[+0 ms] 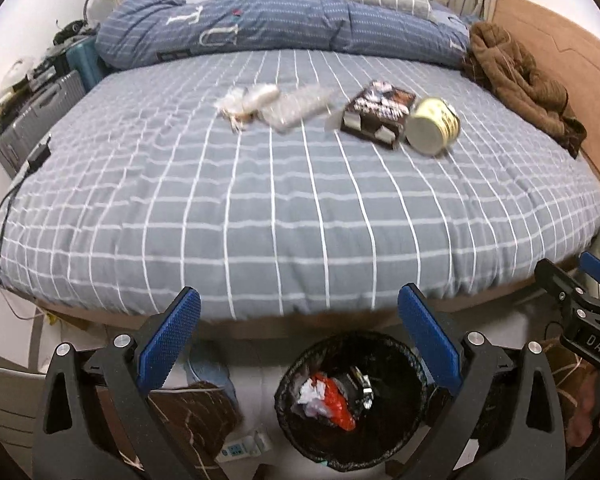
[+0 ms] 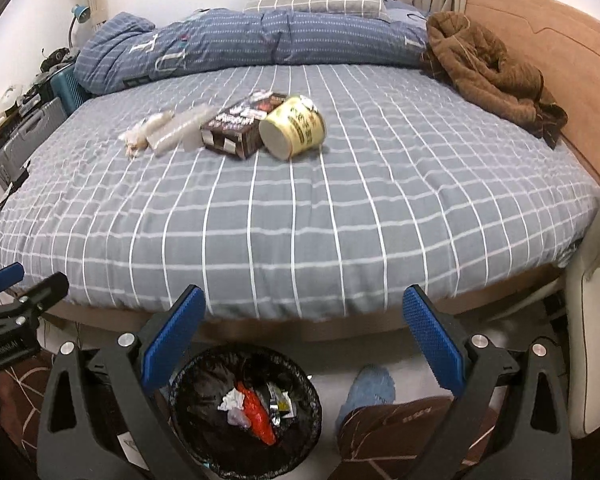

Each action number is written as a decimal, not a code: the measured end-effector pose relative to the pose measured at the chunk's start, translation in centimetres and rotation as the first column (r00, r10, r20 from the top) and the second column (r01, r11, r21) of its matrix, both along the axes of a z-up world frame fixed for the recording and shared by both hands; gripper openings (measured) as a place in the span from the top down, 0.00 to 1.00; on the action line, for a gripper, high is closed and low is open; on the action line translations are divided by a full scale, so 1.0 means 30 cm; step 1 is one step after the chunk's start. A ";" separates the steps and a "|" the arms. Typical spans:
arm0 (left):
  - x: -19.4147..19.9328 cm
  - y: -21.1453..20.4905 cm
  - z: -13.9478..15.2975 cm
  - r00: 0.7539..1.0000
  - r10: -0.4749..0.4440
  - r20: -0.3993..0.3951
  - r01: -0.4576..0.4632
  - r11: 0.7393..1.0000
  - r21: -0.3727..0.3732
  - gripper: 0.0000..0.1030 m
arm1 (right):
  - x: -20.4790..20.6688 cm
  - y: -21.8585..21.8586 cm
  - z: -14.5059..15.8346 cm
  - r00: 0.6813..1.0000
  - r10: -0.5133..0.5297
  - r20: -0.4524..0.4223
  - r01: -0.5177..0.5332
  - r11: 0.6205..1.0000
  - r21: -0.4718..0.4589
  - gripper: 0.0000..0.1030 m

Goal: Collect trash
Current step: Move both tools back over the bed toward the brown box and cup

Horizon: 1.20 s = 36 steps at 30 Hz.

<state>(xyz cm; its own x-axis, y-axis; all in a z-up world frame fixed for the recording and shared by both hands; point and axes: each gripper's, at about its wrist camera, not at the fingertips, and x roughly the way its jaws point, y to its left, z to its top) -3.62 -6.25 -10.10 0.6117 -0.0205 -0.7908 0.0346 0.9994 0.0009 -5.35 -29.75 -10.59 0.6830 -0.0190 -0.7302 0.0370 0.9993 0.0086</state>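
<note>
Both claws hang spread and empty over the floor at the bed's (image 1: 260,208) near edge. The left claw (image 1: 300,344) has the bin (image 1: 352,404) right below its gap, red and white scraps inside; the right claw (image 2: 304,340) has the bin (image 2: 246,408) below and toward its left finger. The trash lies well beyond both, mid-bed: a cup (image 1: 434,124) on its side, a dark box (image 1: 380,114) touching it, then clear wrappers (image 1: 268,106) leftward.
</note>
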 end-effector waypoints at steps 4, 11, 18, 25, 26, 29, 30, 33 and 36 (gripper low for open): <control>0.040 0.014 0.044 1.000 0.007 0.018 -0.007 1.000 0.009 0.06 | 0.048 0.003 0.034 1.000 0.004 0.014 -0.004 1.000 -0.002 0.08; 0.145 0.038 0.124 0.999 0.016 0.052 -0.017 1.000 0.020 0.06 | 0.143 0.002 0.089 0.999 0.005 0.037 -0.005 1.000 -0.007 0.08; 0.257 0.035 0.192 0.996 0.012 0.084 -0.014 0.999 0.029 0.06 | 0.245 -0.008 0.134 0.998 0.012 0.055 -0.011 1.000 -0.018 0.08; 0.385 0.031 0.208 0.996 0.008 0.083 -0.010 1.000 0.025 0.06 | 0.353 -0.008 0.151 0.998 0.023 0.057 -0.021 0.999 -0.035 0.08; 0.409 0.031 0.208 0.997 0.008 0.081 -0.010 1.000 0.024 0.06 | 0.362 -0.006 0.152 0.998 0.024 0.057 -0.022 0.999 -0.037 0.08; 0.478 0.031 0.209 0.997 0.005 0.077 -0.007 1.000 0.019 0.06 | 0.412 -0.007 0.156 0.998 0.029 0.058 -0.026 0.999 -0.046 0.08; 0.495 0.030 0.208 0.997 0.004 0.077 -0.005 1.000 0.021 0.06 | 0.428 -0.009 0.155 0.998 0.029 0.057 -0.027 0.999 -0.046 0.08; 0.564 0.020 0.204 0.997 -0.005 0.077 0.003 0.999 0.035 0.06 | 0.481 -0.018 0.146 0.998 0.033 0.055 -0.030 0.998 -0.052 0.08; 0.643 0.004 0.194 0.997 -0.016 0.074 0.012 0.999 0.049 0.06 | 0.544 -0.031 0.127 0.998 0.037 0.047 -0.034 0.998 -0.055 0.08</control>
<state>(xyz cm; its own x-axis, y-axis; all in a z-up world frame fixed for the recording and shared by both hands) 15.67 -6.13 -4.27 0.6684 0.0077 -0.7438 0.0469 0.9975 0.0525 10.96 -30.68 -6.77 0.7184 -0.0324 -0.6948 0.0023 0.9990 -0.0442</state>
